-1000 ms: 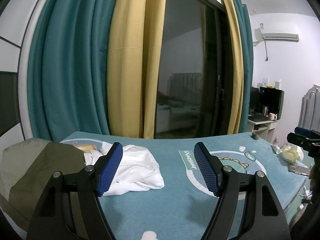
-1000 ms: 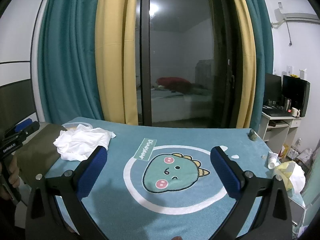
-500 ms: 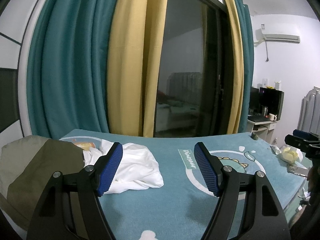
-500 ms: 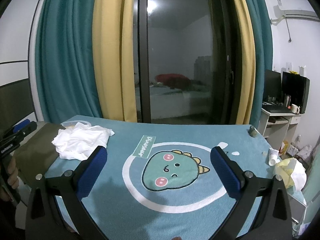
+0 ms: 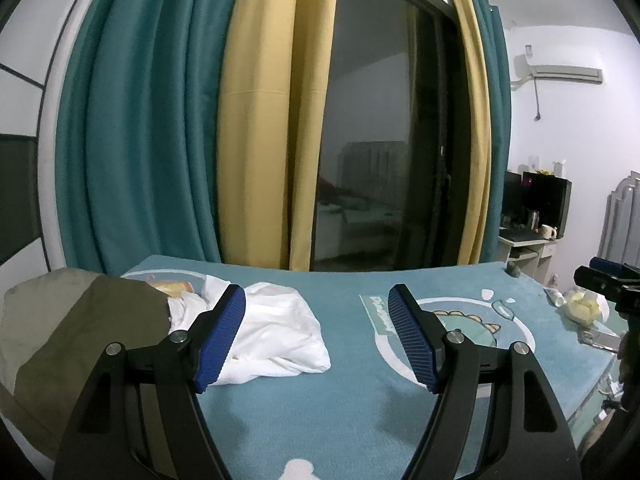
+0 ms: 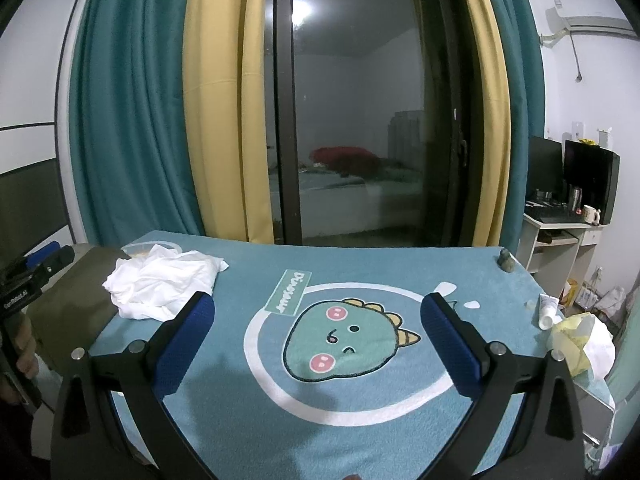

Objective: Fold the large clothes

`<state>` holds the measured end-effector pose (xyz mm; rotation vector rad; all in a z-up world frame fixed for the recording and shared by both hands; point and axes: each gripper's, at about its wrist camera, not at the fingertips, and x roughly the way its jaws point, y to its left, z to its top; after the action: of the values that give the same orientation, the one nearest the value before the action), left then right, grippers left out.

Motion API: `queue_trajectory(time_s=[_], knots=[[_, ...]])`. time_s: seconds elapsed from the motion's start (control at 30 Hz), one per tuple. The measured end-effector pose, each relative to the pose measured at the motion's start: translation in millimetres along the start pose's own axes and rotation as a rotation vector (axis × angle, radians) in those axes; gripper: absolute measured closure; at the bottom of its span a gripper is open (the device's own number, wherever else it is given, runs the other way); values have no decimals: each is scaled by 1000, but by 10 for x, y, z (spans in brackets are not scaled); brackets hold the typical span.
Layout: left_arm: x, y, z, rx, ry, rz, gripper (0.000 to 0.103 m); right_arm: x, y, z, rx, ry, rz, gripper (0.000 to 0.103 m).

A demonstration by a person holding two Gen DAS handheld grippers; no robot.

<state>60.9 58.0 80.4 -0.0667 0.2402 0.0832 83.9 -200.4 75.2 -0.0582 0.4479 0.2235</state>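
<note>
Crumpled white cotton garment point(image 5: 276, 332) lies in a loose heap at the left far corner of the teal fleece blanket with a cartoon dinosaur print point(image 6: 360, 412), its edge resting against an olive-green pillow point(image 5: 76, 344). No fold is visible in it, so the task looks barely begun: the cloth must first be picked up, spread flat and then folded.

The left gripper point(image 5: 316, 336) hovers above the blanket with its blue pads spread wide and nothing between them; the heap sits just beyond its left pad. The right gripper point(image 6: 316, 348) is likewise spread and empty, over the dinosaur print, well apart from the garment.

Behind the bed hang teal and yellow curtains point(image 6: 160, 112) around a dark glass sliding door point(image 6: 360, 112). A small white tube point(image 6: 547, 312) and a yellowish crumpled bag point(image 6: 576, 340) lie at the blanket's right edge, and a desk with a monitor point(image 6: 576, 184) stands beyond.
</note>
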Motion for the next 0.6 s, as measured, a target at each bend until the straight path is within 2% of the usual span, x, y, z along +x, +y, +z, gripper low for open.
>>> queue_trajectory(time_s=[0.3,0.6], knots=[[-49,-81,-1,17,-8,-22,26,26,21,-38,-2,-3,4,1],[-37,-157,-12,42,-5,-5,26,68,7,-23,-8,5,-6,1]])
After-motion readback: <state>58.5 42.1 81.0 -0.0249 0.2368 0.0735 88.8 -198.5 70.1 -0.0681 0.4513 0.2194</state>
